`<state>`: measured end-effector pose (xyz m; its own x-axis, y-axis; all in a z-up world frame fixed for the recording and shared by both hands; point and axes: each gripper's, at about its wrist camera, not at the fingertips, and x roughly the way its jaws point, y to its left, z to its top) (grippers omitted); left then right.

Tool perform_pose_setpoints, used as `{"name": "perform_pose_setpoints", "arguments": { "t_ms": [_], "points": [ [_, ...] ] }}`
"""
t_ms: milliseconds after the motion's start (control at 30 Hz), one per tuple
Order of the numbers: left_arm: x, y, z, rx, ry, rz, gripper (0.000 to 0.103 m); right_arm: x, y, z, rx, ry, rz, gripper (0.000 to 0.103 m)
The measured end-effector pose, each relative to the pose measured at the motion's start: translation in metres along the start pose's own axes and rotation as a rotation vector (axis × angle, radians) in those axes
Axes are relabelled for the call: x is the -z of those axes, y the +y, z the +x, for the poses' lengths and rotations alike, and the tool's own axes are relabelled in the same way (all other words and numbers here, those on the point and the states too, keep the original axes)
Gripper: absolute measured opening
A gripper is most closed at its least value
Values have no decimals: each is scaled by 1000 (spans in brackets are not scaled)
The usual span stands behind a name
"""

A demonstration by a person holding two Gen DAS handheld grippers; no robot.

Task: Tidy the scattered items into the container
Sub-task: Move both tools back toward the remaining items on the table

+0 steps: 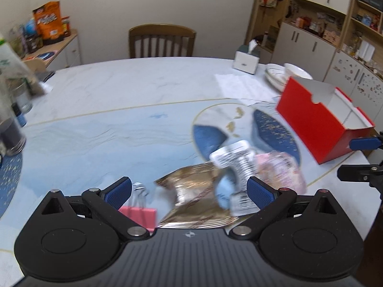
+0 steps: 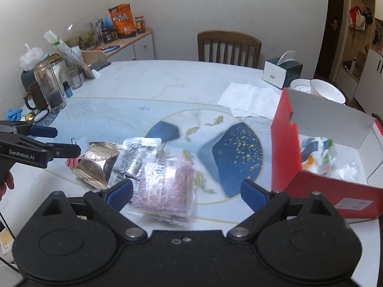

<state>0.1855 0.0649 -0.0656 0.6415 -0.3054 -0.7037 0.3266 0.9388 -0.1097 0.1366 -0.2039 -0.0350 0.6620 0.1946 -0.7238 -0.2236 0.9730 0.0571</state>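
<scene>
both sets of fingers spread wide, gripping nothing; left gripper (image 1: 189, 191) hangs over a gold foil packet (image 1: 196, 198) and a pink binder clip (image 1: 141, 215) on the table (image 1: 119, 91); right gripper (image 2: 186, 191) sits above a pink snack bag (image 2: 162, 186), with a clear printed pouch (image 2: 136, 157) just left of it, overlapping the gold packet; red box (image 2: 287, 148) stands open at the right table edge, a few wrappers (image 2: 318, 153) already inside; loose items well apart from it
</scene>
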Motion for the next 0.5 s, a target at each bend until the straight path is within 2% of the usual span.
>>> {"name": "perform_pose_setpoints", "arguments": {
  "t_ms": [167, 333, 500],
  "points": [
    [13, 24, 7, -59, 18, 5, 103, 2, 12, 11, 11, 19, 7, 96],
    [24, 44, 18, -94, 48, 27, 103, 2, 17, 20, 12, 35, 26, 96],
    [30, 61, 30, -106, 66, 8, 103, 2, 24, 29, 24, 42, 20, 96]
  ]
}}
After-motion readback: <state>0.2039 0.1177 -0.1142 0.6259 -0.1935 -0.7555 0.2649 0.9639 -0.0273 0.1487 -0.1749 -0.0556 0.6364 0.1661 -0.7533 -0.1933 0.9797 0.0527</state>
